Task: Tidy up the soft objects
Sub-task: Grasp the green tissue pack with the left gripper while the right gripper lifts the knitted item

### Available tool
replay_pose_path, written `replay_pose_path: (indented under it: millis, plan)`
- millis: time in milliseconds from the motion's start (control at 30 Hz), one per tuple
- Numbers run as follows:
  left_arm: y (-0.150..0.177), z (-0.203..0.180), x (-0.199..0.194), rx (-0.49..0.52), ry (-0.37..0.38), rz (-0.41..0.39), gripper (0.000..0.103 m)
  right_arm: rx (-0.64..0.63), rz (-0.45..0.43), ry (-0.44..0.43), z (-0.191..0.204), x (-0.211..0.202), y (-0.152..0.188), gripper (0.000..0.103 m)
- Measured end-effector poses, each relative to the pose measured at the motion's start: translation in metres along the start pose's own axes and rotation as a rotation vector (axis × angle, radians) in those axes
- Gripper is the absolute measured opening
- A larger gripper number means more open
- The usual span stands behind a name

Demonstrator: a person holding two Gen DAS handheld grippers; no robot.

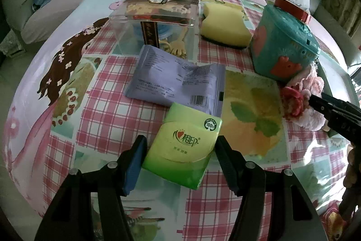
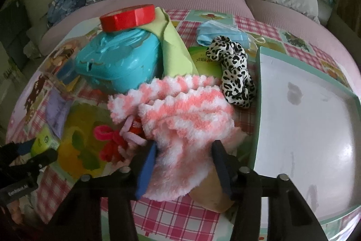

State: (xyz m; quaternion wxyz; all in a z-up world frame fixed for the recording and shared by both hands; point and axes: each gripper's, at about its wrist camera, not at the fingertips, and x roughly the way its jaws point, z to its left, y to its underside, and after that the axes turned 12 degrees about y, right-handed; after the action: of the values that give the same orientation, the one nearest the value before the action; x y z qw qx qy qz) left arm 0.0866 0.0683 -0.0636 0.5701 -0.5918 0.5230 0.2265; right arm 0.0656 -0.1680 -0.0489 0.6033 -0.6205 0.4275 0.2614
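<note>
A green tissue pack (image 1: pixel 182 150) lies on the checked, patterned tablecloth (image 1: pixel 108 110), partly overlapping a lilac packet (image 1: pixel 173 80). My left gripper (image 1: pixel 181 139) stands over it with both fingers against the pack's sides. A fluffy pink-and-white sock (image 2: pixel 180 110) is bunched up beside a white tray (image 2: pixel 304 128). My right gripper (image 2: pixel 185 145) has its lower end between its fingers, the blue pad pressed into the fluff. That gripper's tip (image 1: pixel 315 101) also shows at the right of the left wrist view, at the sock (image 1: pixel 309 92).
A teal box with a red lid (image 2: pixel 117 62) stands behind the sock. A leopard scrunchie (image 2: pixel 237 73), blue face mask (image 2: pixel 216 35) and green cloth (image 2: pixel 176 49) lie nearby. A yellow sponge (image 1: pixel 223 26) and clear plastic box (image 1: pixel 155 17) sit farther back. Sofa cushions line the far edge.
</note>
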Motion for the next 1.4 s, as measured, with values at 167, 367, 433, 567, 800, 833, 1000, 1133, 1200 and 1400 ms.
replay_pose_path:
  millis: [167,367,433,567,800,833,1000,1133,1200,1400]
  plan:
    - [0.0,-0.001,0.0,0.0,0.001,0.0,0.064,-0.018,-0.008,0.0,0.003,-0.001,0.002,0.033]
    - [0.0,0.0,0.0,0.0,0.0,0.0,0.062,-0.005,-0.011,-0.013,0.002,-0.005,0.003,0.021]
    - [0.0,0.0,-0.001,-0.004,0.007,0.0,0.06,0.003,-0.009,-0.016,0.0,-0.005,0.003,0.019]
    - [0.001,0.002,-0.003,-0.01,0.012,0.0,0.059,0.012,-0.017,-0.016,-0.002,-0.01,0.003,0.018]
    - [0.003,0.004,-0.013,-0.016,-0.008,-0.007,0.057,0.035,-0.041,-0.022,-0.005,-0.024,0.0,0.018]
    - [0.003,0.005,-0.015,-0.019,-0.01,-0.006,0.057,0.041,-0.046,-0.023,-0.005,-0.027,-0.001,0.017]
    - [0.002,0.004,-0.025,-0.031,-0.016,-0.007,0.056,0.058,-0.065,-0.025,-0.008,-0.04,-0.005,0.017]
    - [-0.002,0.003,-0.042,-0.045,0.002,-0.021,0.055,0.073,-0.101,-0.029,-0.012,-0.059,-0.01,0.017]
    - [-0.005,0.001,-0.048,-0.051,0.005,-0.023,0.054,0.085,-0.113,-0.036,-0.013,-0.068,-0.015,0.017]
    - [-0.015,-0.007,-0.058,-0.057,0.011,-0.02,0.054,0.123,-0.165,-0.056,-0.02,-0.095,-0.024,0.017]
